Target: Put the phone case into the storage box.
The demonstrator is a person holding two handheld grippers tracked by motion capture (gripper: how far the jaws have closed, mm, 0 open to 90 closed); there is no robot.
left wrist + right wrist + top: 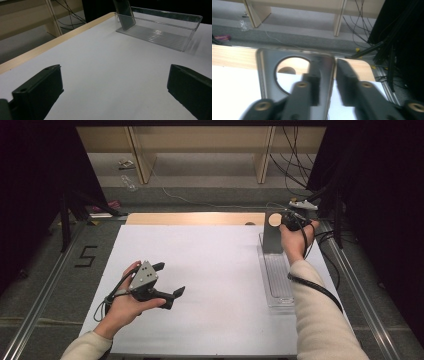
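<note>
**Right jaws parted around the plate's edge, left gripper wide open and idle**

Your right gripper (289, 221) sits at about 1 o'clock on the white table (210, 270), at the far end of the clear tray (278, 292). In the right gripper view its two black jaws stand a little apart, one in front of the metal plate (268, 72) and the other just past the plate's right edge, so that the edge lies in the gap. A sliver of space shows between that edge and the outer jaw; whether the inner jaw presses on the plate's face you cannot tell, as the picture is blurred there. It reads as loosened, not clamped.

Your left gripper (167, 280) rests in your hand at about 8 o'clock on the table, well apart from the tray. Its jaws are spread wide with nothing but bare table between them, as the left gripper view shows.

The plate is dark grey, glossy metal with rounded corners and a large round hole near its top. It stands tilted in the far end of the tray, its lower edge inside the tray and its top leaning toward 12 o'clock. The tray is long, narrow and see-through, with a ribbed floor, lying lengthwise from 1 to 4 o'clock.
</note>
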